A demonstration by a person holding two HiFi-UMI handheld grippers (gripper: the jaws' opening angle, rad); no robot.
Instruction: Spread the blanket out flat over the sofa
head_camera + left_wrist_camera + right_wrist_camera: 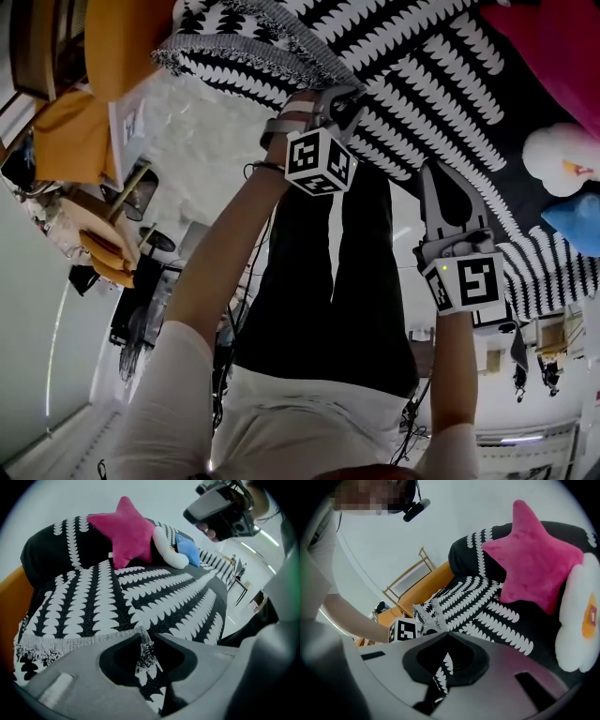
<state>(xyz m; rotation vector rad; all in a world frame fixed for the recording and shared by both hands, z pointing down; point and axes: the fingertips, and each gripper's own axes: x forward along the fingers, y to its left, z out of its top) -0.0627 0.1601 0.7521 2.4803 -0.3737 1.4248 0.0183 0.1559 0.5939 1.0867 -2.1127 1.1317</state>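
A black-and-white patterned blanket (412, 75) (154, 597) (487, 606) lies over the seat and back of an orange sofa (112, 56) (422, 588). My left gripper (336, 101) (146, 638) is shut on the blanket's fringed front edge near the sofa's left end; a strip of cloth hangs between its jaws. To its right, my right gripper (439, 178) (446, 633) is shut on the same edge, with patterned cloth pinched at its tips. Both point down at the seat.
A pink star cushion (553, 47) (126, 529) (539, 564), a white cushion (558, 155) (581, 620) and a blue one (574, 220) (187, 550) rest on the blanket at the sofa's right. A wooden stand with clutter (122, 216) is at the left. The person's black trousers (328, 281) are below the grippers.
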